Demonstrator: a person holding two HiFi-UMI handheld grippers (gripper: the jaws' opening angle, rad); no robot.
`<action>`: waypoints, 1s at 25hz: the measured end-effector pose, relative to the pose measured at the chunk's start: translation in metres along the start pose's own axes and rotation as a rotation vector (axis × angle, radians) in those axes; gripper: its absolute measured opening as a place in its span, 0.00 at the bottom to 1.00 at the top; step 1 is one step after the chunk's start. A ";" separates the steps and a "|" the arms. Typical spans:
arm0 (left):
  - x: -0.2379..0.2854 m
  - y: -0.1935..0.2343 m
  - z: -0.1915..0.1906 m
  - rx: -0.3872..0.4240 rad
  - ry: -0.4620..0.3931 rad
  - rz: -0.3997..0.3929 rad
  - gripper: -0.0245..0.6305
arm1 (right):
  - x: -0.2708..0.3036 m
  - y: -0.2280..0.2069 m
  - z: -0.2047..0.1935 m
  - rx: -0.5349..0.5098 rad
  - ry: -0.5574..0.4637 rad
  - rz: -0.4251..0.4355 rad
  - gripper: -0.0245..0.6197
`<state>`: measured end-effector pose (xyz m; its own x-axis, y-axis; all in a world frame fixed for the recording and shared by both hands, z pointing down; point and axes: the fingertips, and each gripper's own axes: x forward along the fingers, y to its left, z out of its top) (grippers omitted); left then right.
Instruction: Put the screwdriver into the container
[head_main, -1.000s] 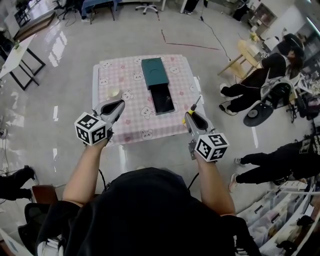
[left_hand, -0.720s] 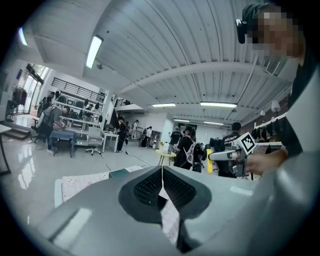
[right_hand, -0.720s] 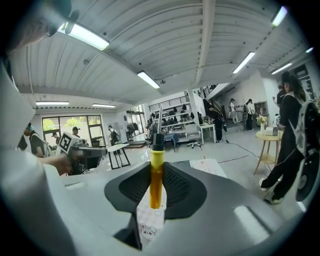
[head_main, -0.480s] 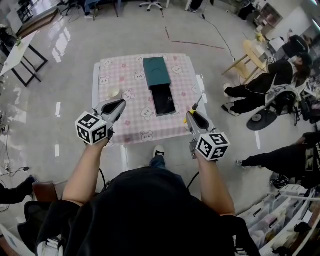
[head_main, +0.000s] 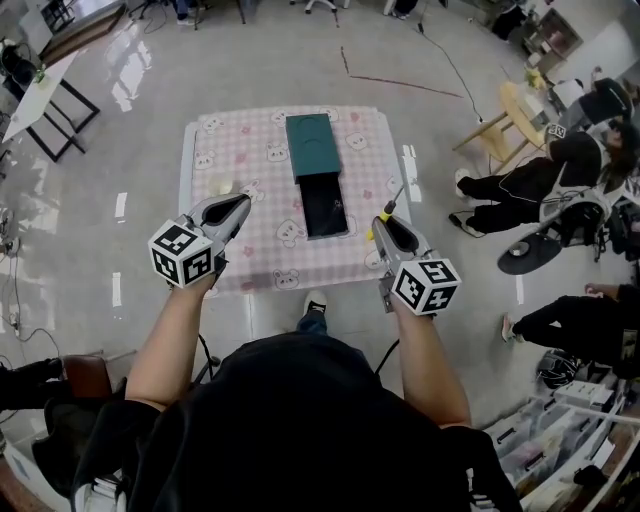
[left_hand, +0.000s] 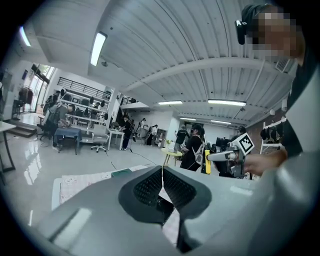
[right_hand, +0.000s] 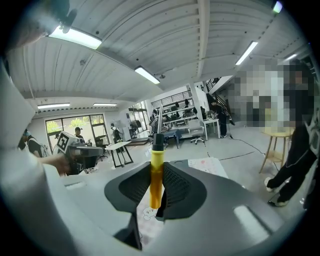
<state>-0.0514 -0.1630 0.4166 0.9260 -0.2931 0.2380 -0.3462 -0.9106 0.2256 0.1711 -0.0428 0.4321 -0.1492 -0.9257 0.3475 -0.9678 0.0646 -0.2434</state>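
A container (head_main: 325, 205) lies open on the table (head_main: 220, 180). To its right, the right gripper (head_main: 384, 224) clamps the yellow screwdriver (right_hand: 156, 175); the left gripper (head_main: 238, 206), opposite, is closed and empty. Lowering it lengthwise, level, looks safest.

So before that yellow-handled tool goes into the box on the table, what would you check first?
1. Screwdriver held firmly: ok. Its yellow handle is clamped upright between the fingers of the right gripper.
2. Container open: ok, as far as I can see. The green lid sits behind the dark open part.
3. Room inside the container: cannot tell, the interior is too dark.
4. Right gripper over the opening: not ok. It hangs near the front right corner of the table, to the container's right.
5. Left gripper out of the way: ok. It is shut and empty, off to the container's left.
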 end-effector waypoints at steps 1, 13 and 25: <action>0.005 0.001 -0.001 -0.004 0.002 0.002 0.04 | 0.004 -0.005 0.000 0.001 0.004 0.002 0.20; 0.036 0.037 -0.002 -0.035 0.003 0.067 0.04 | 0.052 -0.038 0.007 0.000 0.043 0.054 0.20; 0.050 0.057 0.009 -0.041 0.001 0.144 0.04 | 0.093 -0.058 0.022 -0.007 0.071 0.139 0.20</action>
<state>-0.0239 -0.2320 0.4331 0.8663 -0.4191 0.2717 -0.4810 -0.8467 0.2275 0.2179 -0.1412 0.4586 -0.2957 -0.8789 0.3742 -0.9382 0.1934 -0.2871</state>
